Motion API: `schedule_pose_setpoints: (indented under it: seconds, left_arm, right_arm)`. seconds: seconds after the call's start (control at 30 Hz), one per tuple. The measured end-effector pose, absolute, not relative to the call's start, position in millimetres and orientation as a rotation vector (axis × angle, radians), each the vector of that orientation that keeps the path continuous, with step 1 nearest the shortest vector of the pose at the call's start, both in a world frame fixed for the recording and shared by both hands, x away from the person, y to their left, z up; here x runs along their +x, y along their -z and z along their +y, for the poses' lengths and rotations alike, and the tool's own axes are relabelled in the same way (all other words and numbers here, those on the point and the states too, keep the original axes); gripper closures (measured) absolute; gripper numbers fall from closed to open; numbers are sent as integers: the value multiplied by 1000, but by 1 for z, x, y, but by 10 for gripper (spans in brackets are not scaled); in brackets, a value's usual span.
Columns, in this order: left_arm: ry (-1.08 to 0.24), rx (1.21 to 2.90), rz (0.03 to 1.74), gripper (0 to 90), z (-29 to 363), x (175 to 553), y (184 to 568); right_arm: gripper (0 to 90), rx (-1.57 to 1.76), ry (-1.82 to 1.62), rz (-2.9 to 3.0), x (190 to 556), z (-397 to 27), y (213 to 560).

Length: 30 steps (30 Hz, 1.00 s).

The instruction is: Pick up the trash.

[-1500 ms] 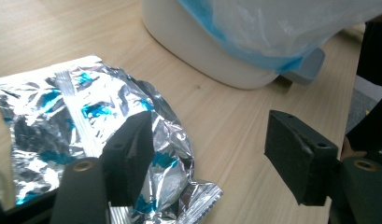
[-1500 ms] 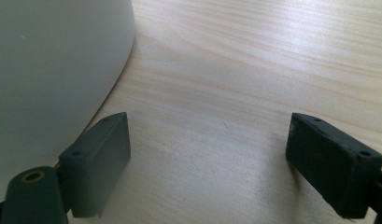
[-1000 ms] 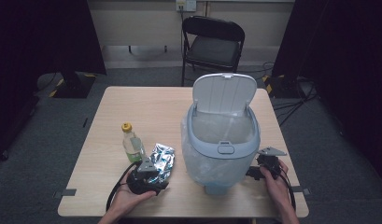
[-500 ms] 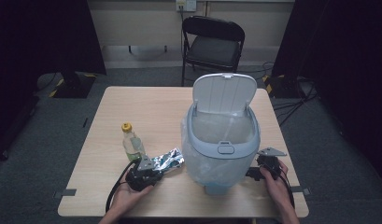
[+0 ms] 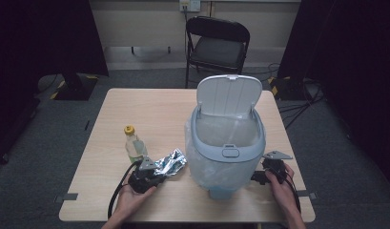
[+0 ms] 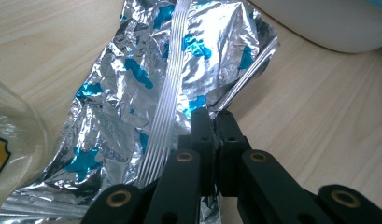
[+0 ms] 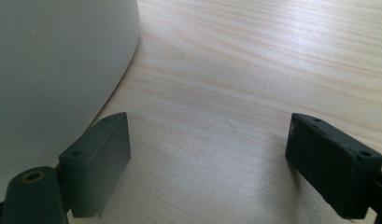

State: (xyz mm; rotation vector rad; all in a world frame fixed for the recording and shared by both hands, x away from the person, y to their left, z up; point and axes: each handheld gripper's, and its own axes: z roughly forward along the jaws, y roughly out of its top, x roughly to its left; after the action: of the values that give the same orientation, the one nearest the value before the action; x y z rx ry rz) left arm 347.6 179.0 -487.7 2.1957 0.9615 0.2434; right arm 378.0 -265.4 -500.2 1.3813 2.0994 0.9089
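Pale wooden table [image 5: 149, 109] in a dark room, with a folding chair [image 5: 216, 43] beyond it. On it stood a grey-blue lidded waste bin [image 5: 226, 143], lid [image 5: 229, 95] raised and lined with a clear bag, and a small yellow-capped bottle [image 5: 133, 144]. The left gripper [image 6: 215, 140] had just been closing; its jaws were clenched on the near edge of a crumpled silver foil wrapper with blue flecks [image 6: 170, 84], which lay flat on the table. The wrapper's long axis ran straight ahead of those jaws and slightly to their right, toward the bin's white base [image 6: 328, 23]; the bottle sat just to the jaws' left. The right gripper [image 7: 209, 154] rested on the far side of the bin, jaws released and wide, bare wood between them, the bin wall beside one jaw. The left hand [image 5: 135, 193] was clearly the nearer to the wrapper
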Motion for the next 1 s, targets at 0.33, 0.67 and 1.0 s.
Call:
schedule_pose_setpoints:
  seconds: [0.33,0.67,1.0]
  left_arm:
    - [-176,2101,946,885,178,347,484]
    - [-176,2019,968,883,185,348,477]
    - [-151,1851,945,882,193,343,464]
  right_arm:
    - [132,1379,-908,2100,378,-265,500]
    - [132,1380,-908,2101,378,-266,500]
    - [132,1379,-909,2101,378,-266,500]
